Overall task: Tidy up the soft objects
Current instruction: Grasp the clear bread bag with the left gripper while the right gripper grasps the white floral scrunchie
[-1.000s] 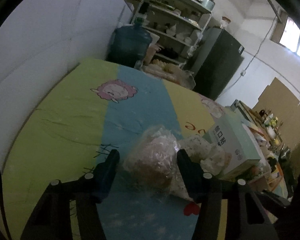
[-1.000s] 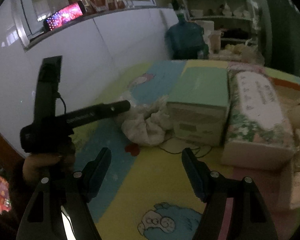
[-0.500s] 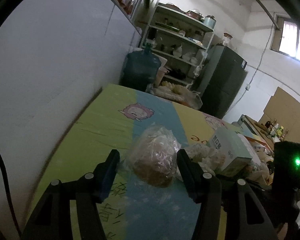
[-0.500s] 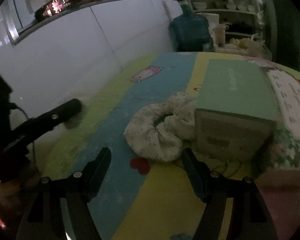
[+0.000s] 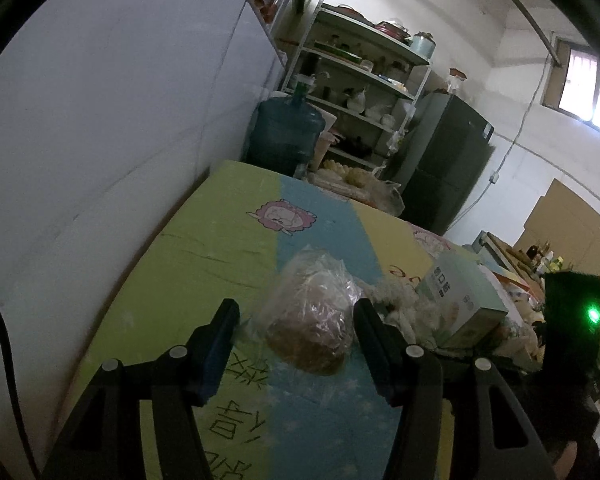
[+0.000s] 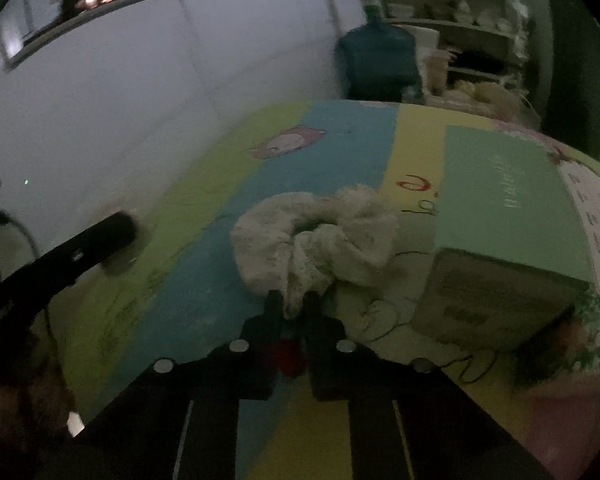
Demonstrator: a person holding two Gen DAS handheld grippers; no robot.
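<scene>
Cloth (image 6: 320, 240), a pale ruffled ring, lies on the table (image 6: 204, 248) straight ahead of the right tongs (image 6: 290, 304), at twelve o'clock, its near fold pinched between their closed tips. A green box (image 6: 508, 208) sits just beside it at two o'clock, so a lift likely has to go up or toward nine. Left tongs (image 5: 296, 320) stand half wide around a bag (image 5: 312, 316) at twelve; its right side reaches the right finger, the left finger is clear.
</scene>
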